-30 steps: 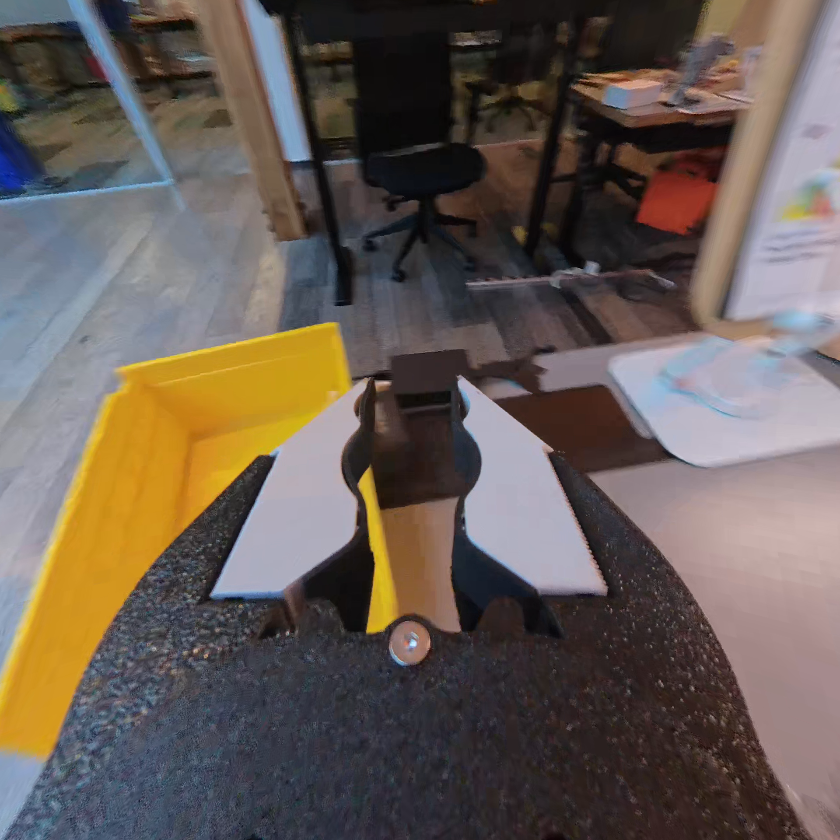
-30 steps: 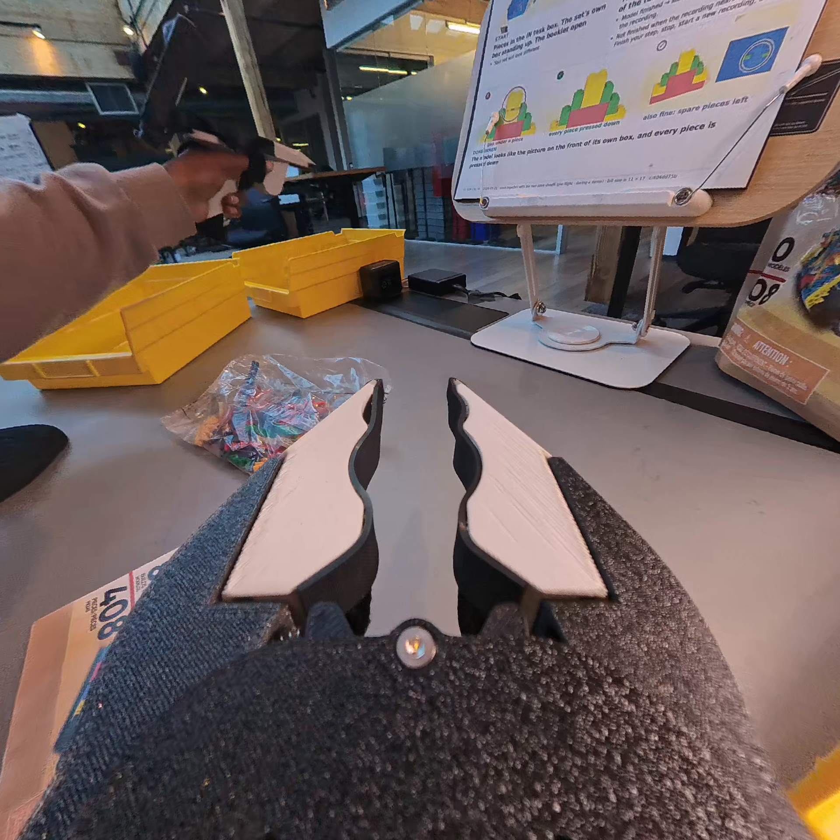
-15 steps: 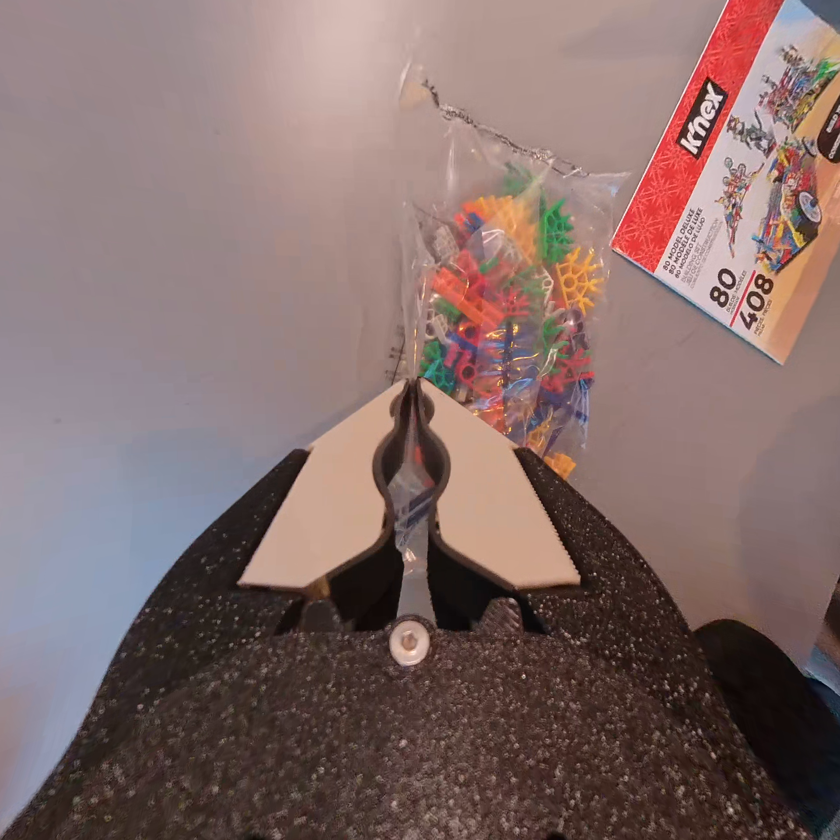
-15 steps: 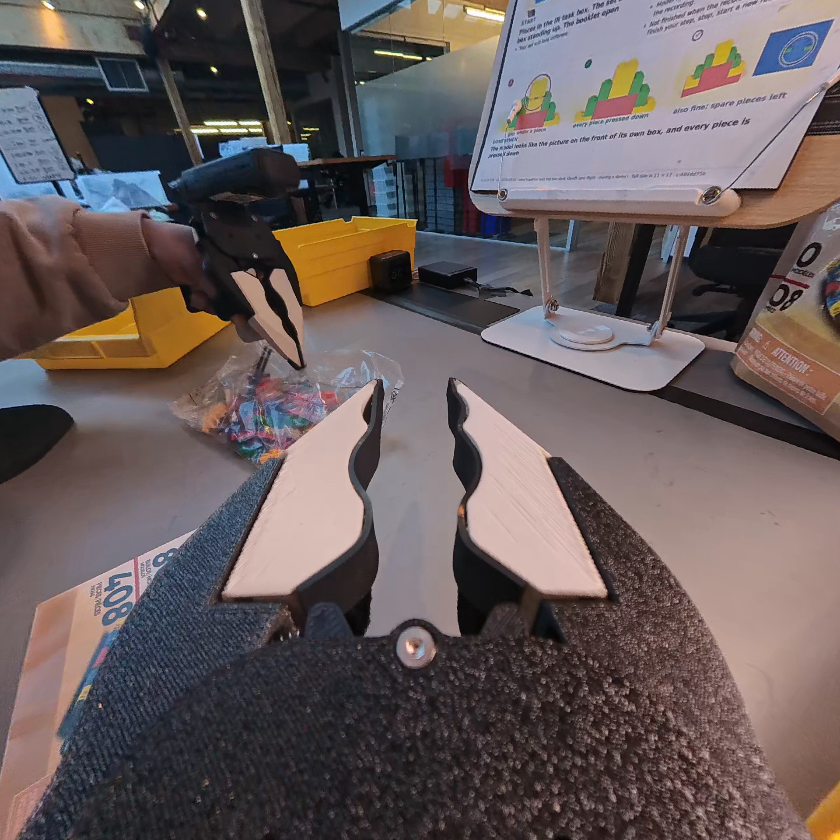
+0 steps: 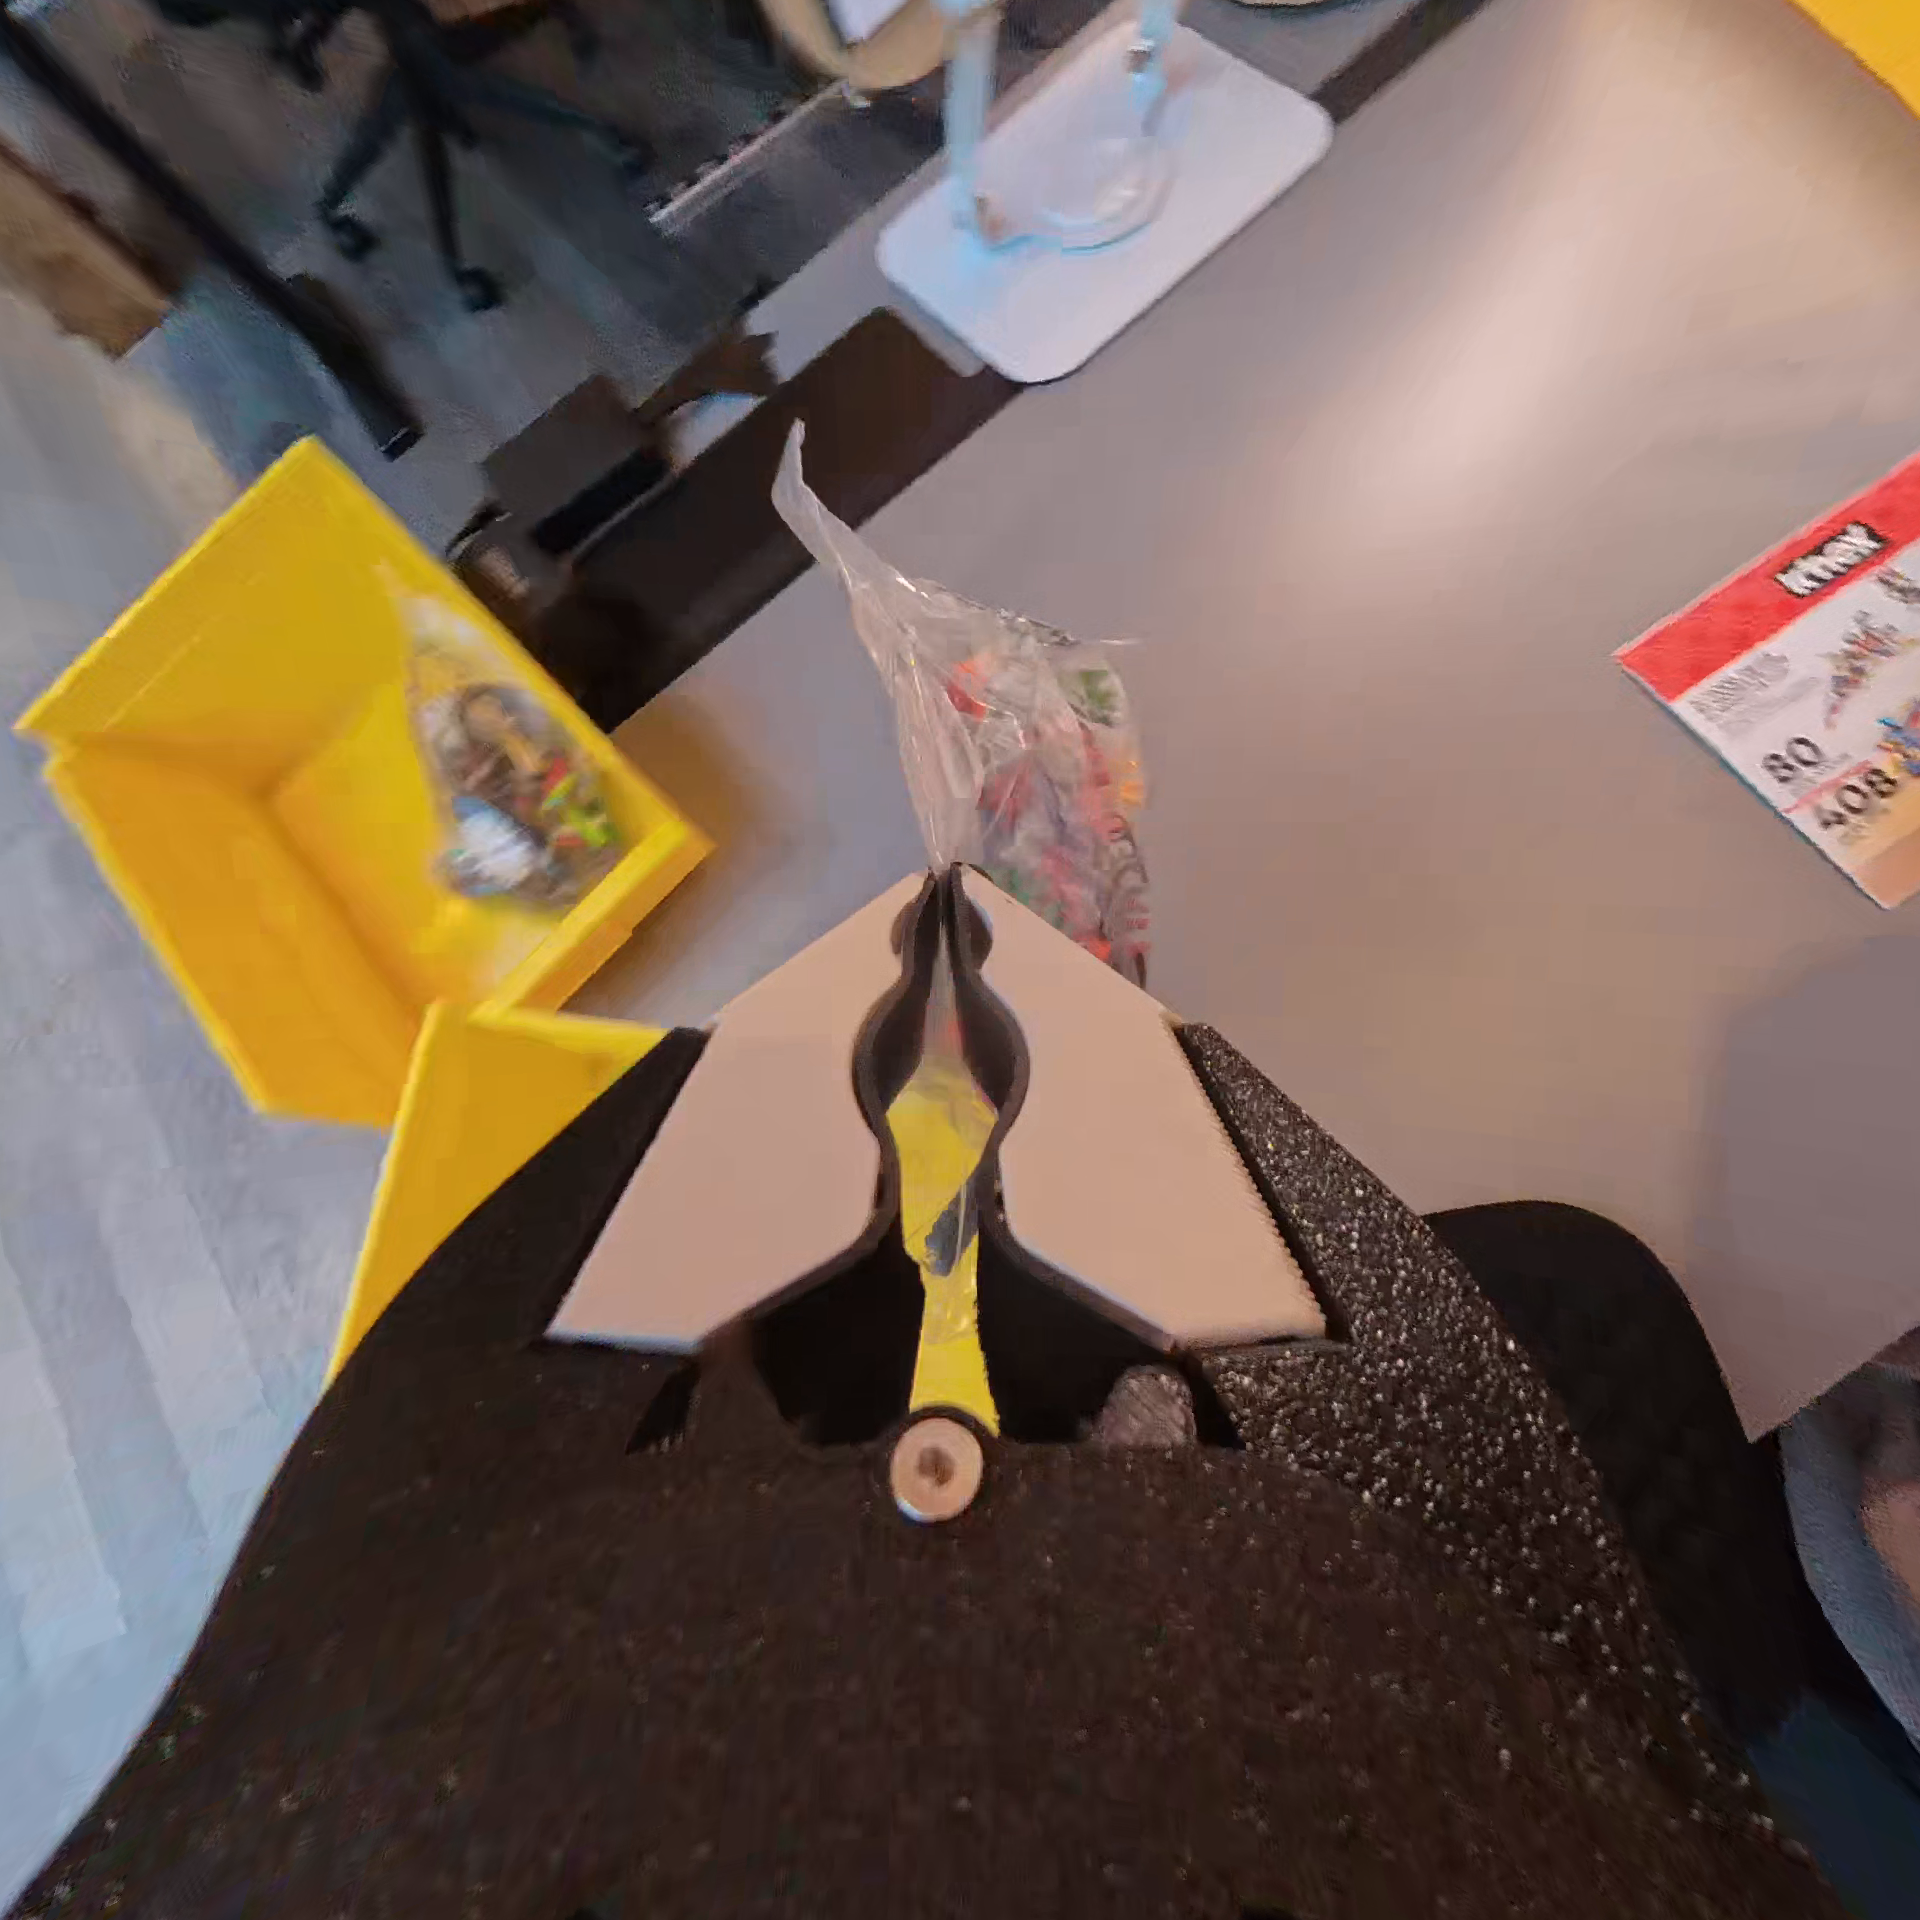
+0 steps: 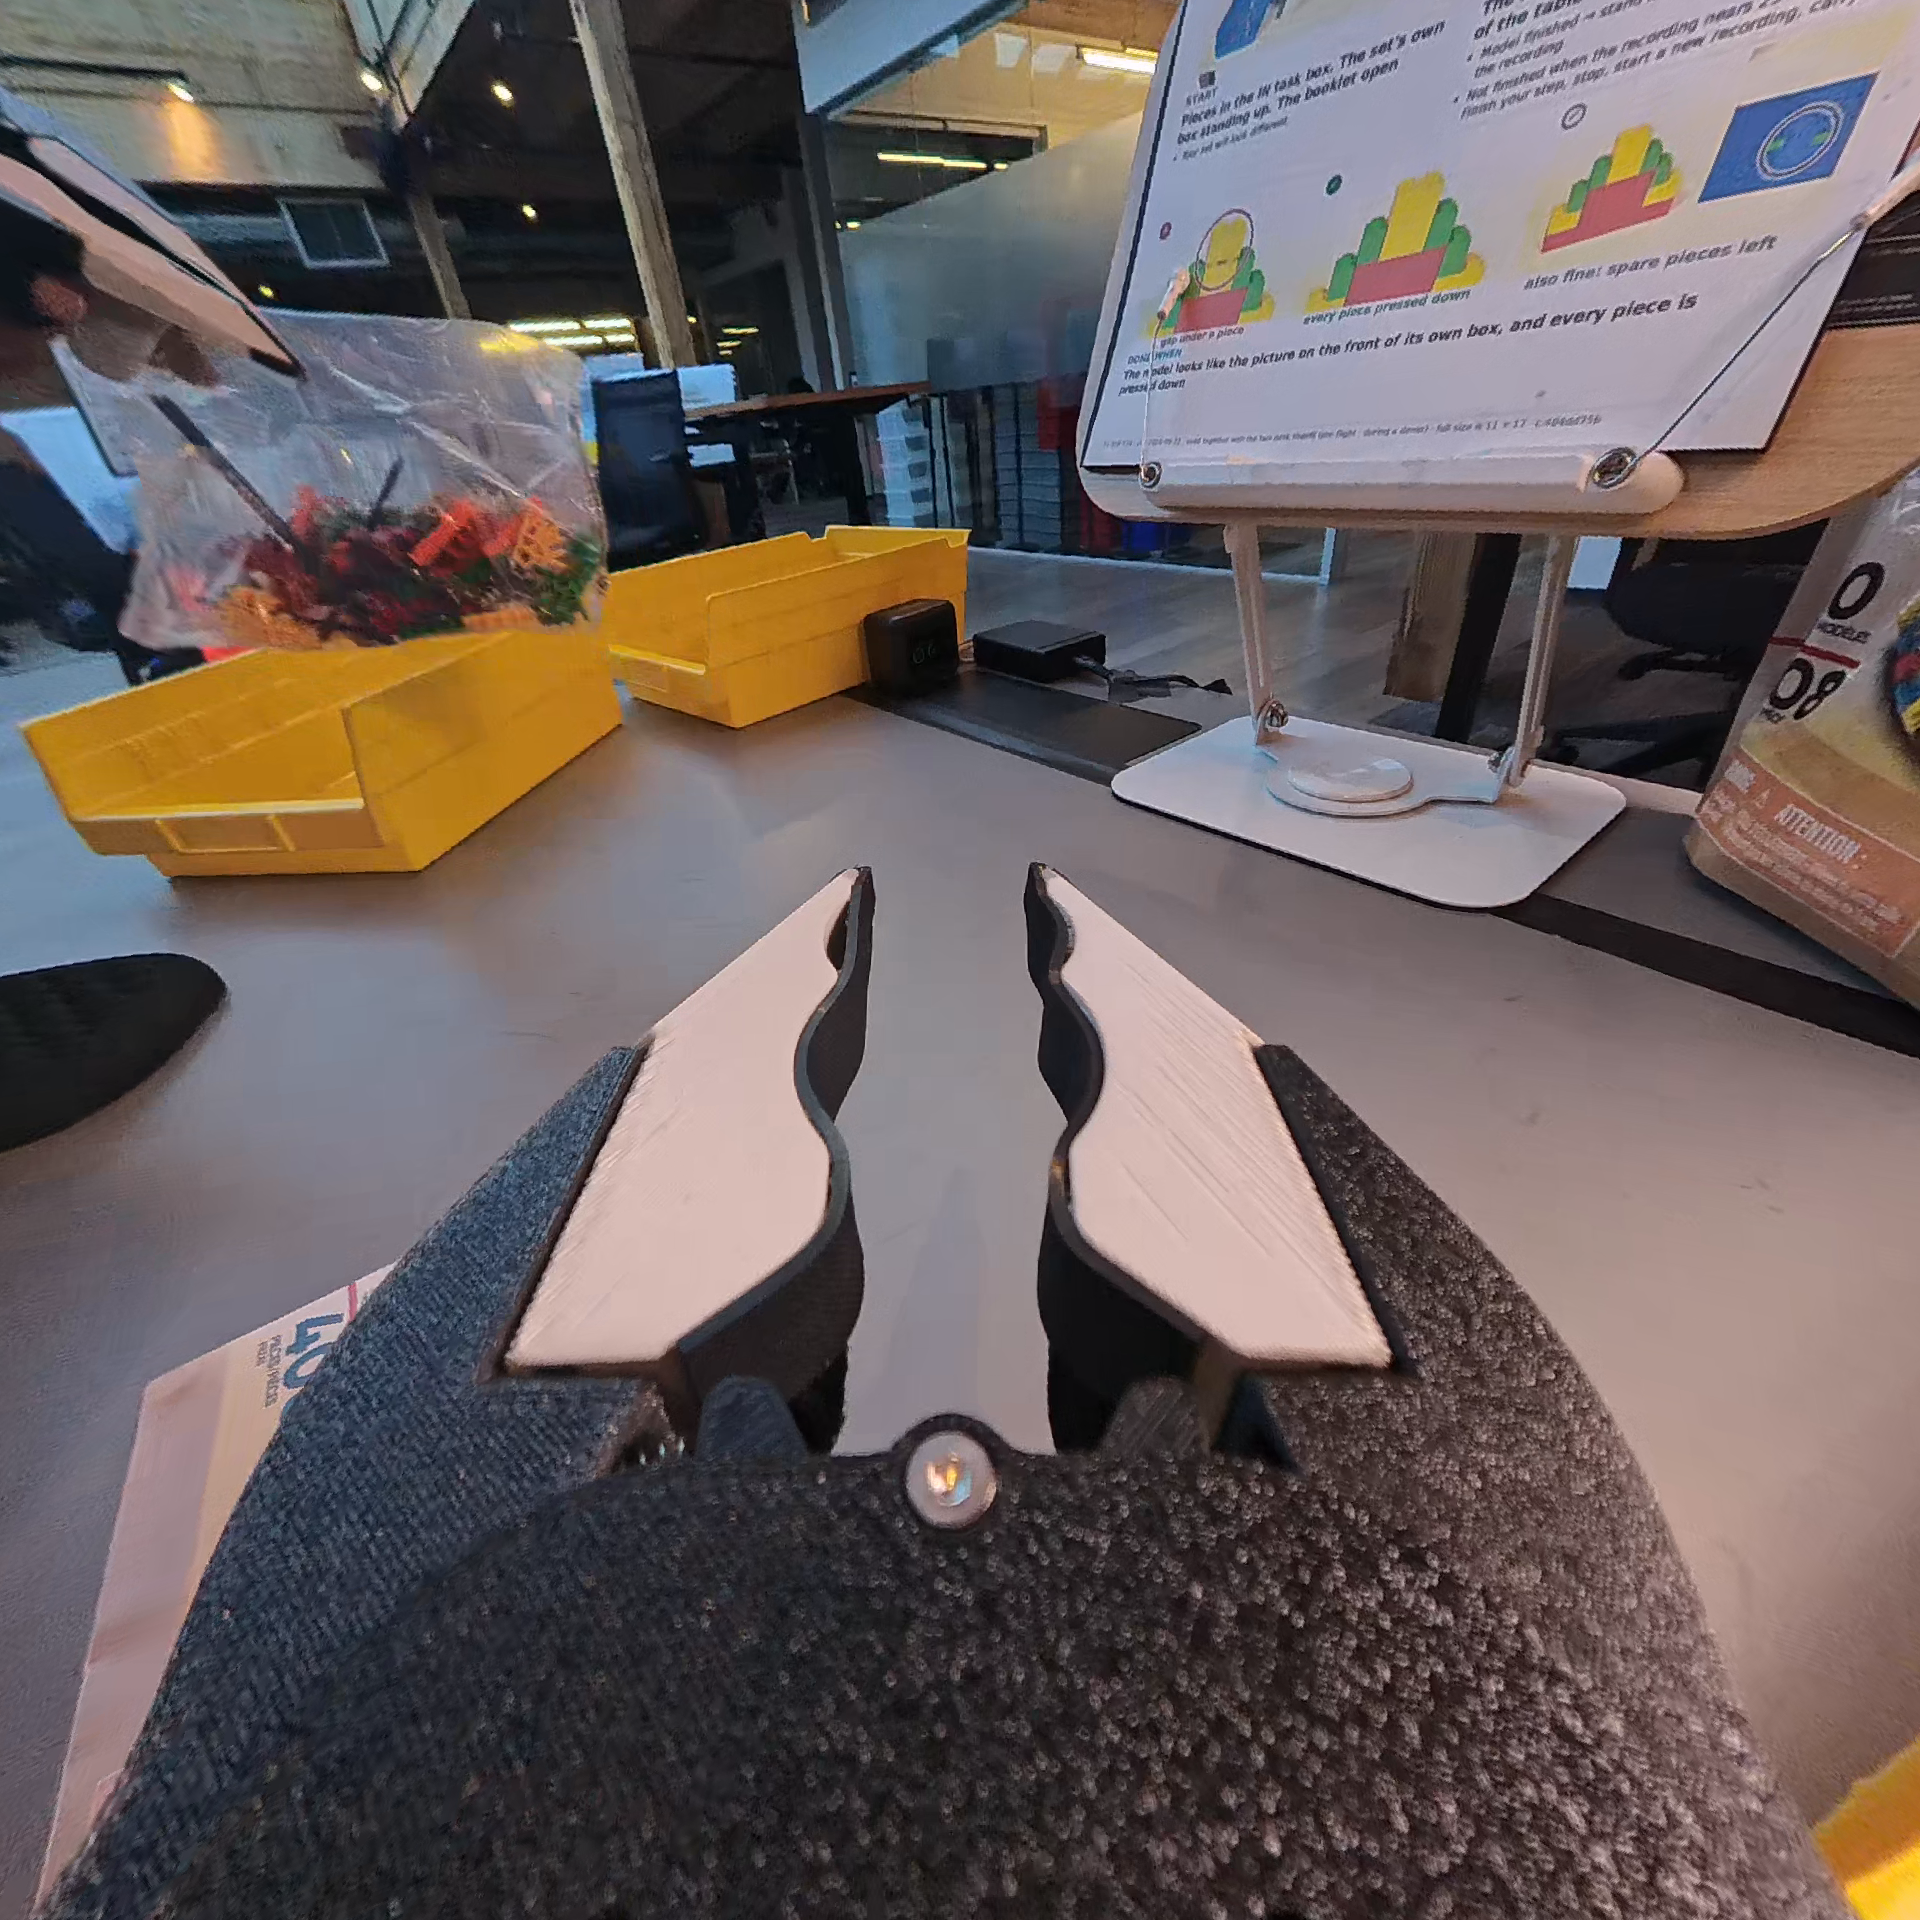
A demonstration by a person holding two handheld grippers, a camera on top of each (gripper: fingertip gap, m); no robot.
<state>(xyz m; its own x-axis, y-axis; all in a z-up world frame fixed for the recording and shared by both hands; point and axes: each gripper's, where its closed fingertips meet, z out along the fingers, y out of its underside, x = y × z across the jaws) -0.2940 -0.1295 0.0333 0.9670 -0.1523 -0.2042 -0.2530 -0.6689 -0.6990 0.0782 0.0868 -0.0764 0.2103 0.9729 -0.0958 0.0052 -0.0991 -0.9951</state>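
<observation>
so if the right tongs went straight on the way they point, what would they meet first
Probably nothing close: the open right tongs point over bare grey table. Farther along that line sits the black pad near the white stand base, though depth is hard to judge.

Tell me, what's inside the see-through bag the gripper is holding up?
The clear bag holds small plastic building pieces in red, orange, yellow and green. Pieces deep in the pile are hidden. The left gripper pinches its top.

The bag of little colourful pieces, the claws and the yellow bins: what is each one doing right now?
Bag of pieces: pinched at its top, hanging in the air above the near bin.
Left claw: shut on the bag.
Right claw: open, empty, above the table.
Near yellow bin: open-topped, on the table.
Far yellow bin: holds another bag.
Booklet: lying flat.
</observation>
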